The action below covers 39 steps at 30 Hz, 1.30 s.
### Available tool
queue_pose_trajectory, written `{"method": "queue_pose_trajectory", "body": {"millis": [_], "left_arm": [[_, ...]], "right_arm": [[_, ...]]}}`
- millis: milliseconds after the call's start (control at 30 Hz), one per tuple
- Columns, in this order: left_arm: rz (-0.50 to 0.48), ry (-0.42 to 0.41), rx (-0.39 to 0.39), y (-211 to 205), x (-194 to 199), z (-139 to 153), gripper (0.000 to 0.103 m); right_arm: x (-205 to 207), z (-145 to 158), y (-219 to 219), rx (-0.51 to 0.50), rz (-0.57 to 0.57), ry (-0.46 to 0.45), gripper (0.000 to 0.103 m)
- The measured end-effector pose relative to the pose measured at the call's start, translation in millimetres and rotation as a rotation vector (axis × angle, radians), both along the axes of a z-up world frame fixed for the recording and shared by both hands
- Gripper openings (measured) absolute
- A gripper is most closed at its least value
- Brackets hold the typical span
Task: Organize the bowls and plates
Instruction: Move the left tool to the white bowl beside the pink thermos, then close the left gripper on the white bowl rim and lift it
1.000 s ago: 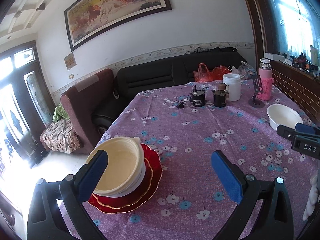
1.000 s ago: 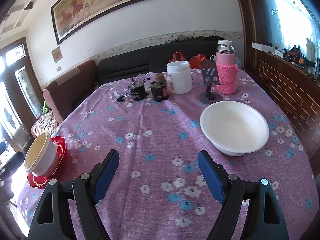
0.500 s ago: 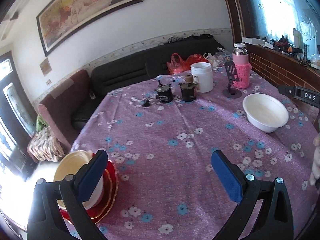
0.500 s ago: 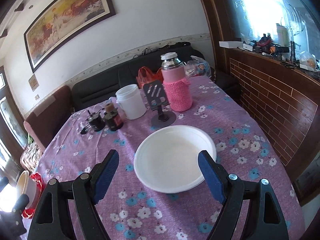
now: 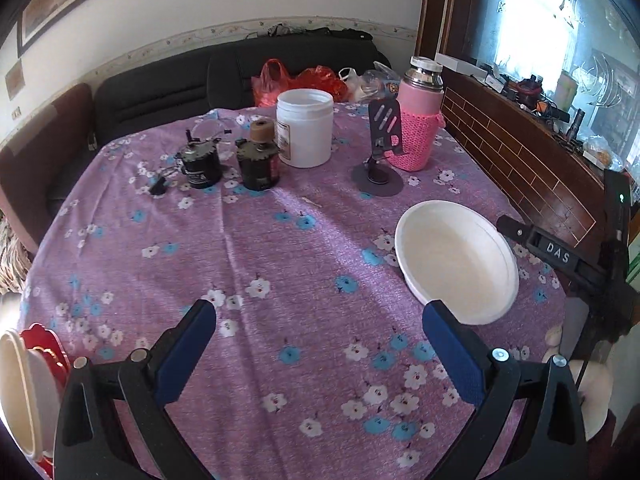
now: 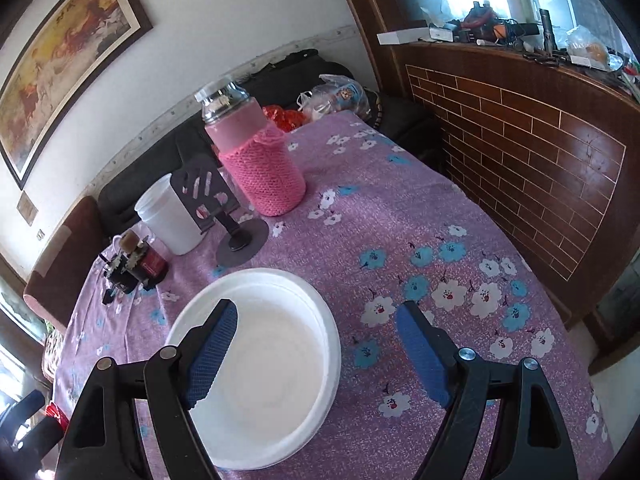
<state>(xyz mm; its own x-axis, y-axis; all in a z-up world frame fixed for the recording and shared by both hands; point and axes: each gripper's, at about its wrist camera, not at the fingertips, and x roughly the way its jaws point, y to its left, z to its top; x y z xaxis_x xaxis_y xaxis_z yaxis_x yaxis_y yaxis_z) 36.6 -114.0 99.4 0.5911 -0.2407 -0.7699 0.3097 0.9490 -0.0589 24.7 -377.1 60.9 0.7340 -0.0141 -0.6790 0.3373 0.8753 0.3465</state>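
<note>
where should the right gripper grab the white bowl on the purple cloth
Grip the white bowl by its rim on the near right side. The right gripper is open and already straddles that rim, with one finger over the inside and the other outside over the cloth. The bowl is wide and shallow, too broad to span, so pinching its thin upright wall from above suits best.

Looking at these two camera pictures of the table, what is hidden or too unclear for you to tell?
- Stack of red plates and cream bowl: cut off by the left wrist view's left edge; the plate count is unclear.
- White bowl: in the right wrist view, a right gripper finger covers part of its rim; contact is unclear.
- White jar label: too small to read.
- Left gripper: shows only open fingers above the tablecloth.
</note>
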Motion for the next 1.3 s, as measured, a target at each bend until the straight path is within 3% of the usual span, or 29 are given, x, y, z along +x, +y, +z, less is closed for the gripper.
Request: {"method": "queue_pose_trajectory", "body": {"millis": [100,167,200,233,367,667,800,933,1100,1300], "left_arm": [[-0.010,0.066,-0.052,-19.7,24.5,-16.4,0.101],[-0.013,0.107,-0.068,-32.2,40.5,-27.5,0.084],[-0.021,0.134,-0.073,-38.9,47.7,-33.6,0.070],[-0.030,0.159,-0.078,-44.5,54.5,-38.7,0.066],[-0.030,0.185,-0.079,-60.1,70.7,-55.5,0.066],[-0.060,0.241,-0.082,-81.9,88.5,-84.8,0.064],[-0.082,0.262,-0.075,-88.3,90.6,-91.8,0.033],[-0.094,0.260,-0.087,-88.3,89.1,-92.5,0.018],[-0.105,0.238,-0.086,-85.6,81.5,-85.7,0.012],[-0.085,0.190,-0.089,-66.0,61.2,-69.7,0.012]], "right_arm": [[-1.1,-6.8,-2.0,-0.017,-0.005,0.009,0.085],[-0.7,-11.4,-2.8,-0.023,0.000,0.020,0.085],[0.5,-14.1,-3.6,-0.023,0.001,0.027,0.085],[1.4,-16.8,-4.3,-0.018,0.004,0.034,0.083],[6.9,-23.9,-0.8,-0.012,0.031,0.059,0.078],[17.4,-41.8,7.7,0.004,0.080,0.132,0.050],[18.7,-43.8,11.7,0.012,0.091,0.136,0.038],[18.6,-44.1,14.8,0.019,0.099,0.133,0.028],[16.8,-40.8,20.3,0.023,0.124,0.111,0.014],[10.9,-30.7,33.5,0.001,0.147,0.052,0.014]]}}
